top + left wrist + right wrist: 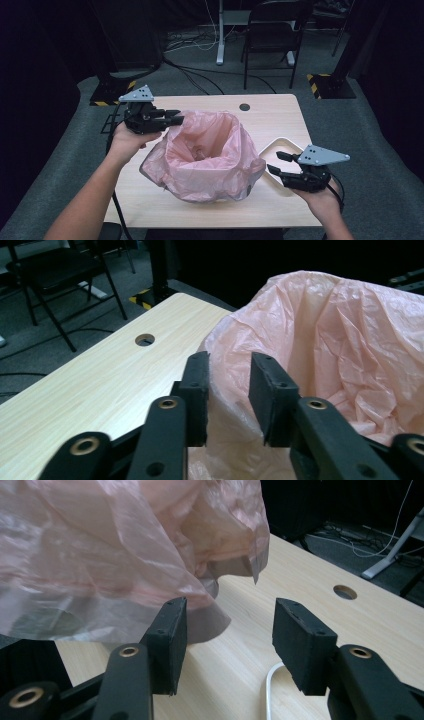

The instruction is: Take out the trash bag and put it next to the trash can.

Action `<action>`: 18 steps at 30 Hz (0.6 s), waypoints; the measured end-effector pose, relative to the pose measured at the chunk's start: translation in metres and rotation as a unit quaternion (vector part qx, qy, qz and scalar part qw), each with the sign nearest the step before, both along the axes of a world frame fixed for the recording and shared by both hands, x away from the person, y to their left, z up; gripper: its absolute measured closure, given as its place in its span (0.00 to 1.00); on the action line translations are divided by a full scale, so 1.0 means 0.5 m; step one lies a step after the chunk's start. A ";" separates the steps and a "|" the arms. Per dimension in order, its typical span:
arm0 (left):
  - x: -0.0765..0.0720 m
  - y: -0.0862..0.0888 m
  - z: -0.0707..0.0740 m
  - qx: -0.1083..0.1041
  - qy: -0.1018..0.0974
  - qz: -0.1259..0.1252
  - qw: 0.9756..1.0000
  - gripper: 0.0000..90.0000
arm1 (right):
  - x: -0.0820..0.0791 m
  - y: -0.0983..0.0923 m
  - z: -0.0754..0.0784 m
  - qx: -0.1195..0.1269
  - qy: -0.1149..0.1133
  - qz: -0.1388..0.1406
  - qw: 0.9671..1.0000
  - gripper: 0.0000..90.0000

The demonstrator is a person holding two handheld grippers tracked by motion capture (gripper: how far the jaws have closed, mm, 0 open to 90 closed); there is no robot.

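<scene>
Forearms are reaching in from below; left gripper (pixel 175 119) is straddling the pink bag (pixel 202 155) rim, jaws narrowed, not clamped. Right gripper (pixel 278 162) is gaping empty, tray (pixel 272 147) half hidden.

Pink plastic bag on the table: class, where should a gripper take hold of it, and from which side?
Grip the pink plastic bag at its thin upstanding rim, coming level from outside. The film there is a single standing edge that narrow jaws can straddle, as the left gripper does at the left rim. The bulging body below offers no edge to pinch.
</scene>
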State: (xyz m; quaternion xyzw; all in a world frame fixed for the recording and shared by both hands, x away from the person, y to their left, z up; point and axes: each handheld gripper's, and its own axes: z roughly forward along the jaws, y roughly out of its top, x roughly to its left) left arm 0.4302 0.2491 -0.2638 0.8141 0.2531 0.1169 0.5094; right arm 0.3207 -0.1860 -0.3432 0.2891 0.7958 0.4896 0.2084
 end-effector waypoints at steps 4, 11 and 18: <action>-0.001 -0.001 0.005 0.003 -0.007 0.011 1.000 0.85 | -0.010 0.008 0.013 0.002 -0.012 0.008 1.000 0.52; -0.012 -0.009 0.017 0.027 -0.039 0.030 0.998 0.94 | -0.033 0.026 0.040 0.008 -0.037 0.029 0.999 0.52; -0.023 -0.006 0.033 0.022 -0.055 0.029 0.998 0.98 | -0.047 0.046 0.066 0.025 -0.044 0.062 0.997 0.51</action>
